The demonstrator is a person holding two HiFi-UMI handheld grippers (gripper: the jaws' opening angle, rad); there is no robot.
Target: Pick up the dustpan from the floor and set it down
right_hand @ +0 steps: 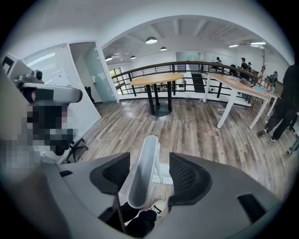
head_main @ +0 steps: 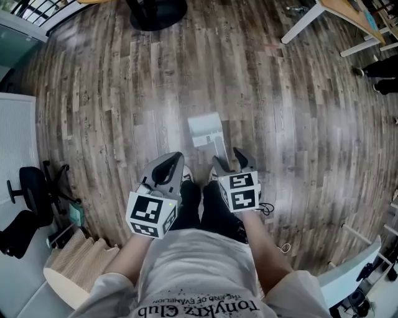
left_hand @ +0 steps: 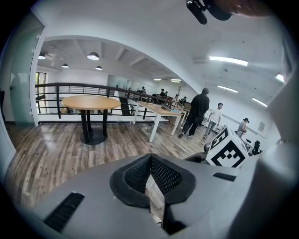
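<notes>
The white dustpan (head_main: 204,129) rests on the wood floor just ahead of the person's feet, and its long handle (head_main: 217,149) slants back toward my right gripper (head_main: 229,160). In the right gripper view the handle (right_hand: 144,168) stands between the jaws of the right gripper (right_hand: 150,172), with a gap on each side and neither pad pressing on it. The right gripper is open. My left gripper (head_main: 171,164) hangs beside it to the left, away from the dustpan. The left gripper (left_hand: 150,161) has its pads meeting at the tips with nothing between them.
A black office chair (head_main: 28,199) and a stepped cardboard piece (head_main: 74,254) lie at the left. A white-legged desk (head_main: 311,18) stands far right and a round table's black base (head_main: 155,12) far ahead. People (left_hand: 198,112) stand in the background.
</notes>
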